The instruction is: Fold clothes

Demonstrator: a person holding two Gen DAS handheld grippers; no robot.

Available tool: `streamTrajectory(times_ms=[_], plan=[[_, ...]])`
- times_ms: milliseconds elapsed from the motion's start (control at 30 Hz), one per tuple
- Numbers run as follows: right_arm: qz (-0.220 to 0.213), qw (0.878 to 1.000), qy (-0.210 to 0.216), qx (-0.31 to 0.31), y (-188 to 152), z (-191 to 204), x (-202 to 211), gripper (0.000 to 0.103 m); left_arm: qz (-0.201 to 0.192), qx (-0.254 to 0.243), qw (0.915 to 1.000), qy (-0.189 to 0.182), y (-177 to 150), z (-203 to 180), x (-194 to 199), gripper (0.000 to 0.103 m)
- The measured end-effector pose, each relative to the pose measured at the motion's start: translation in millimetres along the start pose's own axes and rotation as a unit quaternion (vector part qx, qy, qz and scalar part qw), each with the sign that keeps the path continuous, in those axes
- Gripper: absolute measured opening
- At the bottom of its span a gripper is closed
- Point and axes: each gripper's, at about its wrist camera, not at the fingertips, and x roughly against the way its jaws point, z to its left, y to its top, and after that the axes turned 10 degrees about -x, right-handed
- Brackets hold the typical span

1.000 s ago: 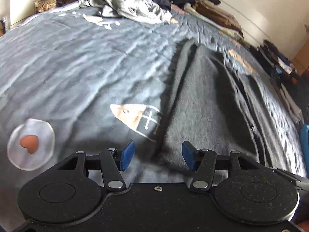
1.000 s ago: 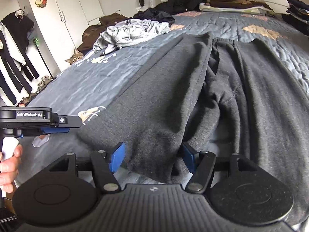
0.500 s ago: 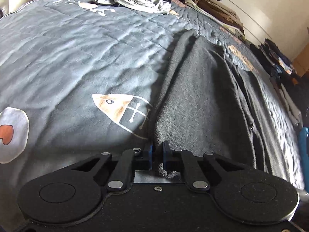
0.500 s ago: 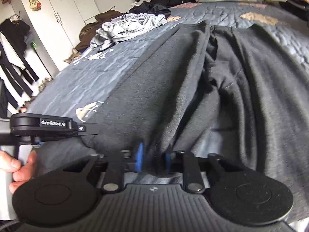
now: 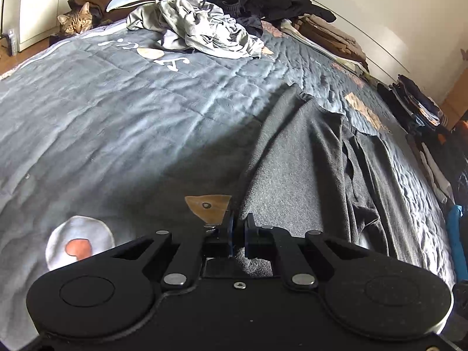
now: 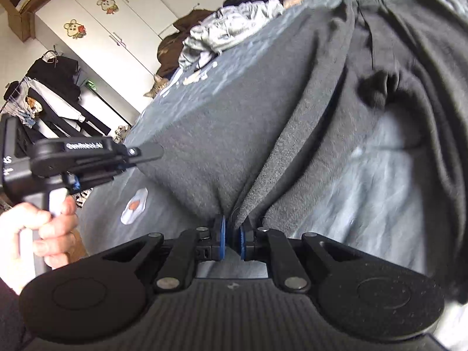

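left wrist view: wide grey-blue quilted bedspread (image 5: 122,122) filling most of the frame, printed with a white oval with a red heart (image 5: 79,244) near the lower left and a tan fish patch (image 5: 209,206) just ahead of the fingers. dark grey fleece garment (image 5: 304,175) laid lengthwise down the right half of the bedspread, near edge lifted off the cover. crumpled pale grey clothing heap (image 5: 201,30) at the far end, black clothes (image 5: 272,3) and a folded brown stack (image 5: 330,39) beyond it along the wall, more folded piles (image 5: 418,105) off the right edge. tabby cat (image 5: 75,23) peering over the far left corner. left gripper (image 5: 239,228) low in frame, blue pads drawn together and clamped on the garment's near corner

right wrist view: same dark grey fleece garment (image 6: 234,134) hanging in taut folds from the pads, bare bedspread (image 6: 377,181) visible beneath the raised cloth. white wardrobe (image 6: 96,26) with mouse stickers at upper left, dark clothes on a rack (image 6: 52,87) beside it. right gripper (image 6: 231,238) pinched shut on a gathered fold of the garment, jaws having just been closing, cloth between them. left gripper (image 6: 146,153) seen side-on at left, held by a bare hand (image 6: 41,234) around its pale handle
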Motion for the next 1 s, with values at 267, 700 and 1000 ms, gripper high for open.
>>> streamTrajectory(times_ms=[267,700,1000], plan=[[0.021,1.000,-0.015,-0.003,-13,1,-17,0.013,0.029,-0.042,0.9969,0.059,-7,4,-9,0.010],[-0.090,0.988,-0.120,0.037,2,-6,105,0.061,-0.049,-0.099,0.9868,-0.119,-24,-64,31,0.040],[-0.163,0.959,-0.225,-0.047,7,-83,181,0.064,0.009,-0.110,0.9562,-0.271,-78,-162,-16,0.040]])
